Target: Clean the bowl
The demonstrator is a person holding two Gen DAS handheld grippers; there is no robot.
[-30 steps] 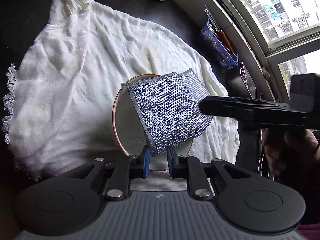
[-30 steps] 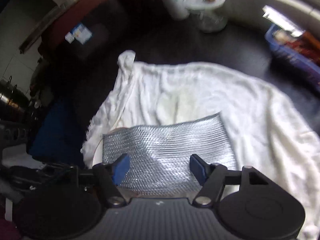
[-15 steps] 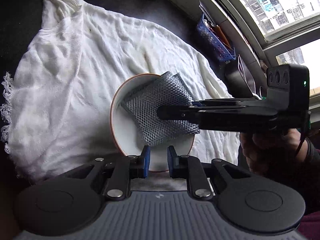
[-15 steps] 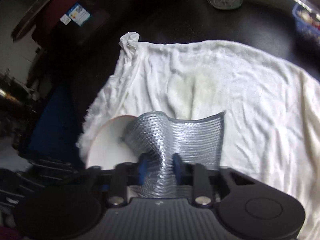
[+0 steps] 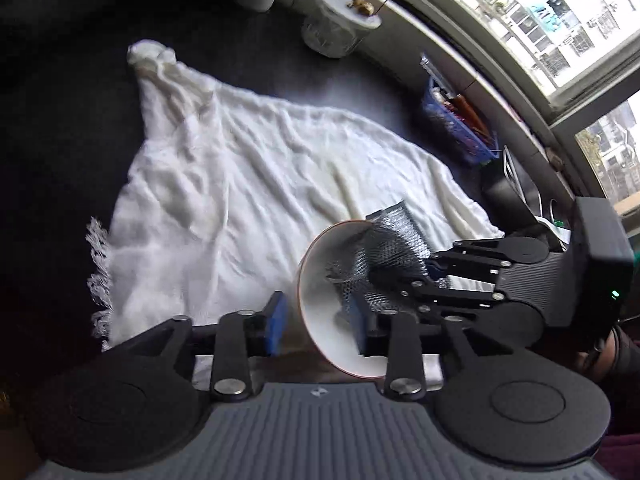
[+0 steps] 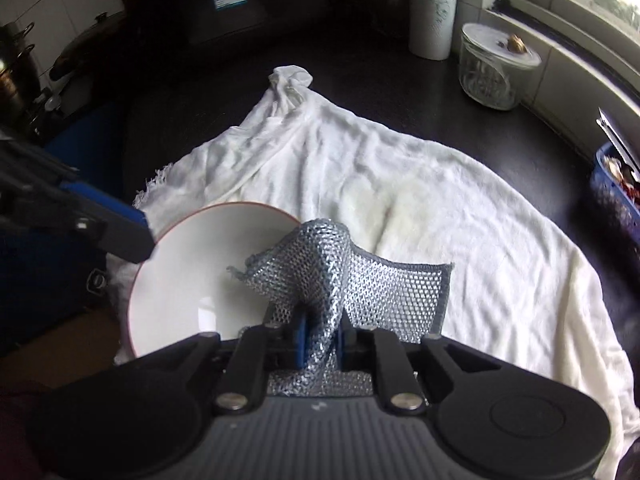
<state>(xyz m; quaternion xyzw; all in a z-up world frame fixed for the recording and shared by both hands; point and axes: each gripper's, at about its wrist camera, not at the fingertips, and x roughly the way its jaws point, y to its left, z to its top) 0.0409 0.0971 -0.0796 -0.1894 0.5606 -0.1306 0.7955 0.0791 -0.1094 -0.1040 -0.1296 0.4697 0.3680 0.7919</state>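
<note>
A white bowl (image 5: 324, 312) with a reddish rim is tilted on its side on the white towel (image 5: 248, 184). My left gripper (image 5: 318, 320) has its fingers spread, one on each side of the bowl's wall, with a gap. My right gripper (image 6: 320, 332) is shut on a silver mesh scrubbing cloth (image 6: 344, 276) and holds it against the inside of the bowl (image 6: 200, 276). In the left wrist view the right gripper (image 5: 404, 276) reaches into the bowl from the right with the cloth (image 5: 384, 248).
The towel (image 6: 400, 184) covers a dark counter. A glass jar (image 6: 492, 68) with a lid and a white roll (image 6: 434, 4) stand at the back. A blue basket (image 5: 460, 124) sits by the window sill. Pots (image 6: 16, 68) are at the far left.
My left gripper let go of the mesh cloth, opened, and now straddles the bowl's wall. My right gripper closed on the cloth and pushed it into the bowl, which has tipped up.
</note>
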